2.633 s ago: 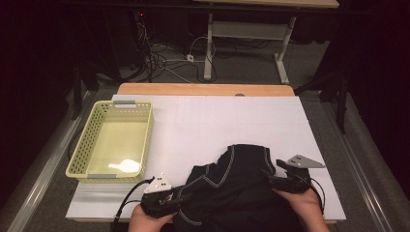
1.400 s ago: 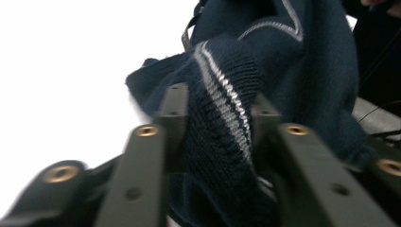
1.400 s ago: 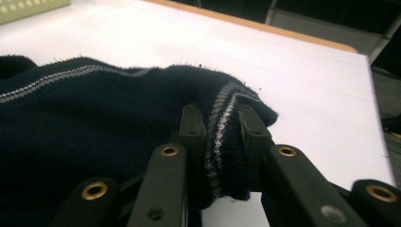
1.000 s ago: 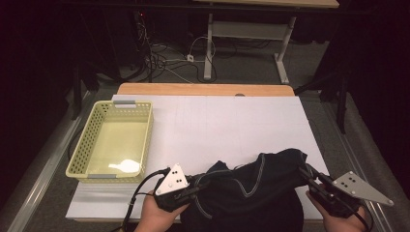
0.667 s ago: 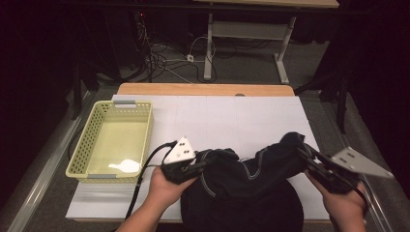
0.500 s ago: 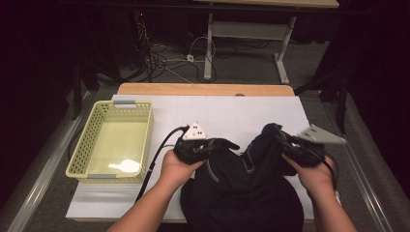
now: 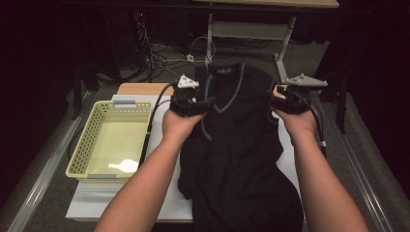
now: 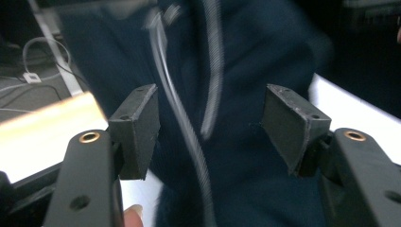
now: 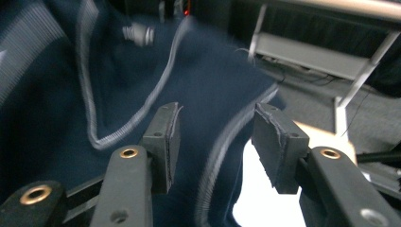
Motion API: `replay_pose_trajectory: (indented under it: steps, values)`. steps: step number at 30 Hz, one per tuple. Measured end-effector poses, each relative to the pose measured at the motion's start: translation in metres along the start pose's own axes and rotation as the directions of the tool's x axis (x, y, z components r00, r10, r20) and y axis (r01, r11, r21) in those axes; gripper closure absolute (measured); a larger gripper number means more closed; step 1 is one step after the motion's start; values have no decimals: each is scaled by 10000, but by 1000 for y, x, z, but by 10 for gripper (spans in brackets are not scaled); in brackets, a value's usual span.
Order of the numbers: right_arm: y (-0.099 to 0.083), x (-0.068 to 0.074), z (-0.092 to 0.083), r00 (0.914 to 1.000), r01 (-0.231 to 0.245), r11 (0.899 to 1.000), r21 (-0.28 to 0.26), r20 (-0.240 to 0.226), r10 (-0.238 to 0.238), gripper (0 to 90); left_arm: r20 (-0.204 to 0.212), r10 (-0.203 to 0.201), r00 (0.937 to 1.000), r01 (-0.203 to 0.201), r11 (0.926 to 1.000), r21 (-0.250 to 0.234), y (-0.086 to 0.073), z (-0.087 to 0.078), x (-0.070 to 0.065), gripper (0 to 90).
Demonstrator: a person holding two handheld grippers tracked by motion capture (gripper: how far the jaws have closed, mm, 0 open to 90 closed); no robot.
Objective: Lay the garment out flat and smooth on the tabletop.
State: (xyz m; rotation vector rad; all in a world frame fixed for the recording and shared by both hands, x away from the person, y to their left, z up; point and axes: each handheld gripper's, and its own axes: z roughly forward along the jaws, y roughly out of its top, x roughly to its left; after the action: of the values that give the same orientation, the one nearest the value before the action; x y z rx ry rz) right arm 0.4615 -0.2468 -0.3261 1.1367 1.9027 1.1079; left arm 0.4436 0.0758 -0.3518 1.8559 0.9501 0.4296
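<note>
Pale yellow plastic basket far left, untouched. Left gripper and right gripper: jaws have just been opening, letting go the dark navy grey-trimmed jersey, flung out across the white table. Spreading likely next.

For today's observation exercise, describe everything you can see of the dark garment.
The dark garment is a navy, soft knit top with pale grey striped trim around a V-neck and along its edges. It is spread lengthwise, neckline toward the far edge of the white table, lower part near the person. The left claw and right claw flank its shoulders; their jaws have just been opening, with fabric between them but not pinched.
</note>
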Motion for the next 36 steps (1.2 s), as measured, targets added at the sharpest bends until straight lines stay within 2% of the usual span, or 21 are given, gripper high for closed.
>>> replay_pose_trajectory:
  steps: [3, 5, 6, 9, 13, 15, 19, 21, 23, 28, 30, 32, 33, 36]
  values:
    - [-29, 8, -6, 9997, 99, 9997, 240, -214, -93, 531, 664, -29, 9978, 14, 9997, 235, -34, 4, -14, 369]
    - [-49, 13, -15, 9994, 78, 9991, 415, -343, -64, 529, 897, 296, 9955, -334, 9986, 415, -56, 1, -27, 369]
    - [-60, 15, -20, 9992, 73, 9987, 502, -385, -54, 528, 916, 439, 9948, -484, 9977, 479, -67, -4, -34, 369]
    - [-89, 21, -39, 9987, 30, 9979, 642, -508, 3, 528, 1383, 672, 9881, -760, 9953, 593, -101, -16, -49, 369]
    - [-125, 28, -66, 9982, -17, 9971, 761, -594, 62, 527, 1696, 950, 9809, -1108, 9901, 861, -140, -39, -63, 369]
    - [-141, 32, -79, 9983, 45, 9965, 836, -583, 4, 527, 1883, 883, 9781, -1078, 9895, 963, -156, -52, -67, 369]
    - [-170, 37, -105, 9982, 35, 9951, 986, -599, 25, 527, 1980, 801, 9769, -1029, 9888, 1078, -182, -76, -70, 370]
    - [-183, 38, -116, 9983, 46, 9939, 1102, -583, 19, 527, 1994, 741, 9771, -963, 9899, 1042, -191, -83, -69, 369]
    - [-195, 38, -127, 9979, -144, 9937, 1111, -611, 213, 527, 2042, 656, 9767, -857, 9922, 909, -199, -91, -67, 369]
    - [-218, 37, -149, 9970, -483, 9950, 875, -554, 532, 525, 2258, 303, 9737, -483, 9961, 745, -205, -95, -62, 369]
    - [-224, 35, -152, 9969, -399, 9931, 1105, -635, 471, 518, 2369, 299, 9711, -481, 9963, 713, -205, -93, -60, 368]
    - [-229, 32, -154, 9969, -443, 9919, 1189, -599, 517, 515, 2605, 38, 9655, -216, 9976, 654, -204, -91, -58, 360]
    - [-231, 29, -153, 9962, -510, 9910, 1237, -631, 592, 510, 2685, -66, 9632, -94, 9982, 584, -203, -91, -58, 318]
    - [-235, 25, -150, 9961, -631, 9886, 1366, -528, 709, 476, 2667, 172, 9636, -277, 9990, 357, -201, -92, -57, 314]
